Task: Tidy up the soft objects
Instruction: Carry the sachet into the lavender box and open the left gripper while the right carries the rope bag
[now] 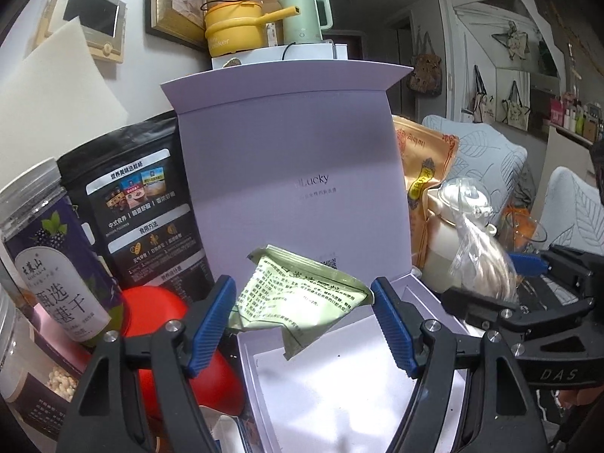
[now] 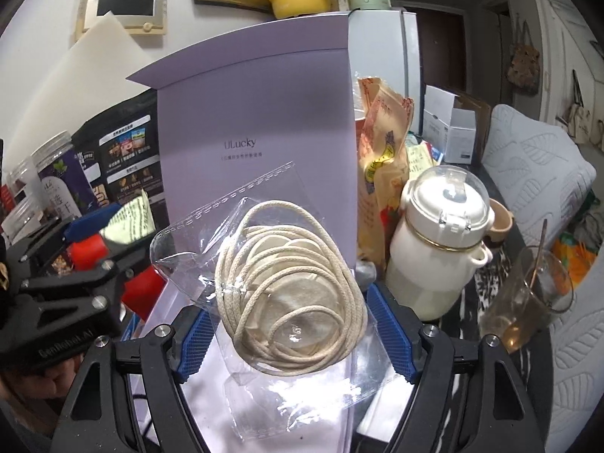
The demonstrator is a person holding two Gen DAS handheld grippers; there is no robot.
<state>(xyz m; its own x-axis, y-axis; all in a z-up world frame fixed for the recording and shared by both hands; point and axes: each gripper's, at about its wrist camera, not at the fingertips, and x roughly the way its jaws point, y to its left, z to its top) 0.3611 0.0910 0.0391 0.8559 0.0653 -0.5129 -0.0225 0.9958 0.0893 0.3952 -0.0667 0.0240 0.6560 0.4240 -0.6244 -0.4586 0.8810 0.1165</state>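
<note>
L gripper [image 1: 304, 324] is holding a green sachet [image 1: 302, 294] betw its blue pads [image 1: 211, 324]: both pads are pressing on the sachet's ends, and it is hanging over the open box [image 1: 339, 396], just ahead of the fingertips. The box lid [image 1: 287, 158] is standing upright beyond the fingers. Only the L view is showing the red tub [image 1: 158, 313] beside the left finger, w/ a jar [image 1: 49, 256] and black pouch [image 1: 139, 204] further out on that side. It is also catching the R gripper [image 1: 528, 264] off the right finger, w/ its bag seen side-on.

R gripper [image 2: 292, 328] is carrying a clear bag [image 2: 264, 264] of coiled cord [image 2: 290, 294] betw its fingers, over the same box [image 2: 211, 396]; the bag's edges are reaching both pads [image 2: 392, 336], but can't tell whether they are pinching it. Only the R view is showing the cord coil face-on, a white flask [image 2: 434, 249] beyond the right finger and a glass mug [image 2: 528, 302] further out. L gripper [image 2: 90, 222] is showing off the left finger, sachet [image 2: 128, 219] glimpsed at its tip.
</note>
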